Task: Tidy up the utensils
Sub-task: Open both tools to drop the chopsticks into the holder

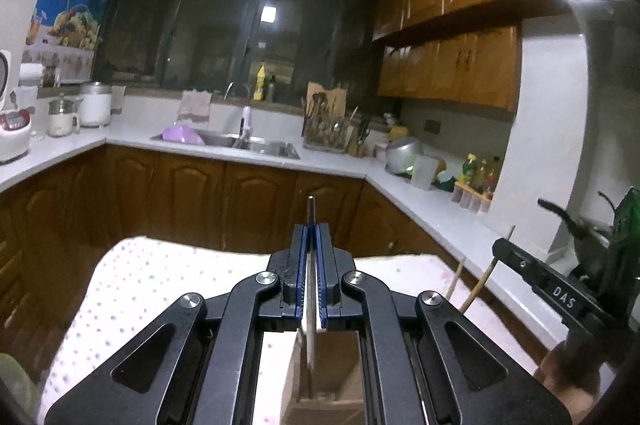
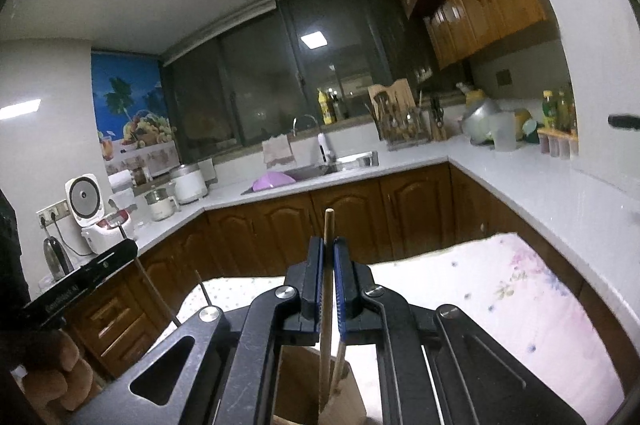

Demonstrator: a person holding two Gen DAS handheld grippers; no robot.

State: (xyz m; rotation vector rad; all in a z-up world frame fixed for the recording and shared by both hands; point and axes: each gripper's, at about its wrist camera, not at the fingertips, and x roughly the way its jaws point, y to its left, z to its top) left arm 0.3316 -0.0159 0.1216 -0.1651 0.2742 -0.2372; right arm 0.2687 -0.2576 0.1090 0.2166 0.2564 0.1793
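Observation:
My left gripper point(image 1: 312, 228) is shut on a thin metal utensil point(image 1: 311, 213) that stands upright. Its lower end hangs inside a brown box holder point(image 1: 320, 377) under the jaws. My right gripper point(image 2: 328, 242) is shut on a wooden chopstick point(image 2: 329, 225), also upright, with its foot in the same brown holder point(image 2: 296, 381). A second wooden stick point(image 2: 340, 361) leans in the holder beside it. In the left wrist view, two wooden sticks point(image 1: 482, 283) show beside the right gripper's black body. The holder's inside is mostly hidden by the grippers.
The holder stands on a table under a white dotted cloth point(image 1: 152, 289) with a flowered part point(image 2: 508, 289). Behind it, a white counter point(image 1: 424, 201) wraps around over brown cabinets, with a sink point(image 1: 260, 145), a rice cooker point(image 2: 100, 225), jars and a utensil rack point(image 1: 328, 129).

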